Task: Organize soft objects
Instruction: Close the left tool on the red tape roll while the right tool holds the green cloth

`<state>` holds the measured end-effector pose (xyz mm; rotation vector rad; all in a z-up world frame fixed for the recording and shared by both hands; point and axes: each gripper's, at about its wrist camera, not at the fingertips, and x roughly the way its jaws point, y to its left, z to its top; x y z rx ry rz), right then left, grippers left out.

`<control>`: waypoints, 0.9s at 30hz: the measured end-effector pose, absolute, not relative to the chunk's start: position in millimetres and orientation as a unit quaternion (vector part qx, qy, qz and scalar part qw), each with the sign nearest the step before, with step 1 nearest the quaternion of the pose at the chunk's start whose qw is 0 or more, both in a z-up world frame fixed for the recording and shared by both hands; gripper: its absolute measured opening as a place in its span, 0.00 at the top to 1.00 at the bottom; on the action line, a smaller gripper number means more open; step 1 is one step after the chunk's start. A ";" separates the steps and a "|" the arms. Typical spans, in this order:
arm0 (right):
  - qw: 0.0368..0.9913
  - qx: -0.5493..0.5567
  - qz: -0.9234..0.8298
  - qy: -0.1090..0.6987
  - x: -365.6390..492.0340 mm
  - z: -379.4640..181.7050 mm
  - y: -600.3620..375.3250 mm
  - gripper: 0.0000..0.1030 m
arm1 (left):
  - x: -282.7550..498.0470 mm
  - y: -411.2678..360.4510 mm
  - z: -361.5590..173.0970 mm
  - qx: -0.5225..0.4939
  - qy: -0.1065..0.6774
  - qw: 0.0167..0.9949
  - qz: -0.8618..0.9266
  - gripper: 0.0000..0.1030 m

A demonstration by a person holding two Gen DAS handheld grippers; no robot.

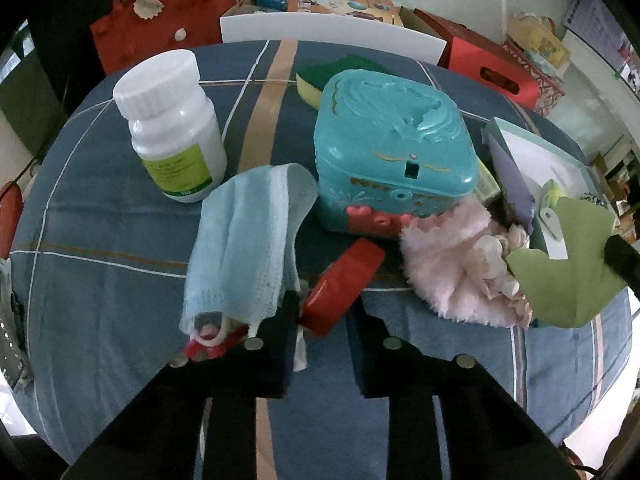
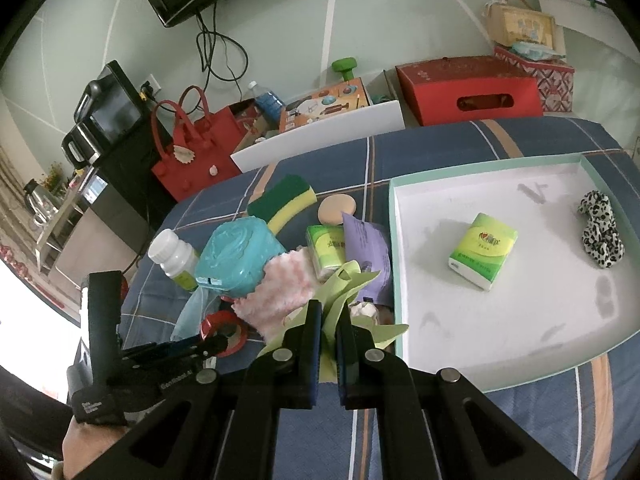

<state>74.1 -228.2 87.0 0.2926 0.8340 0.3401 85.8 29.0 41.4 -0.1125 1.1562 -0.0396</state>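
My left gripper [image 1: 326, 320] points down at the blue checked bedding; its jaws are closed against a red tape roll [image 1: 344, 280]. A light blue face mask [image 1: 244, 240] drapes over its left finger, and a white strip of the mask hangs between the jaws. My right gripper [image 2: 328, 344] is shut on a light green cloth [image 2: 348, 292] lifted beside the pile. A pink fluffy cloth [image 2: 280, 284] lies just beyond it. The white tray [image 2: 460, 320] on the right holds a green tissue pack [image 2: 482, 250] and a leopard-print scrunchie [image 2: 602, 236].
A teal plastic box [image 1: 392, 140] and a white pill bottle [image 1: 172, 120] stand behind the mask. A green-yellow sponge [image 2: 282, 200], a round puff [image 2: 336, 208], a second tissue pack [image 2: 326, 250] and a purple cloth [image 2: 368, 248] lie left of the tray. Red bags and boxes line the wall.
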 end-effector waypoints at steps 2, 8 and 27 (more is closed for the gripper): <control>0.889 0.141 0.164 0.403 74.1 86.4 -228.2 0.93 | 85.7 30.8 41.3 -0.054 0.545 0.836 -0.019 0.80; 0.889 0.142 0.166 0.403 73.6 85.8 -228.7 0.93 | 82.2 32.1 44.6 -0.055 0.540 0.840 -0.024 0.84; 0.886 0.145 0.171 0.406 74.2 84.6 -226.1 0.93 | 83.0 8.5 56.4 -0.024 0.523 0.851 -0.050 0.84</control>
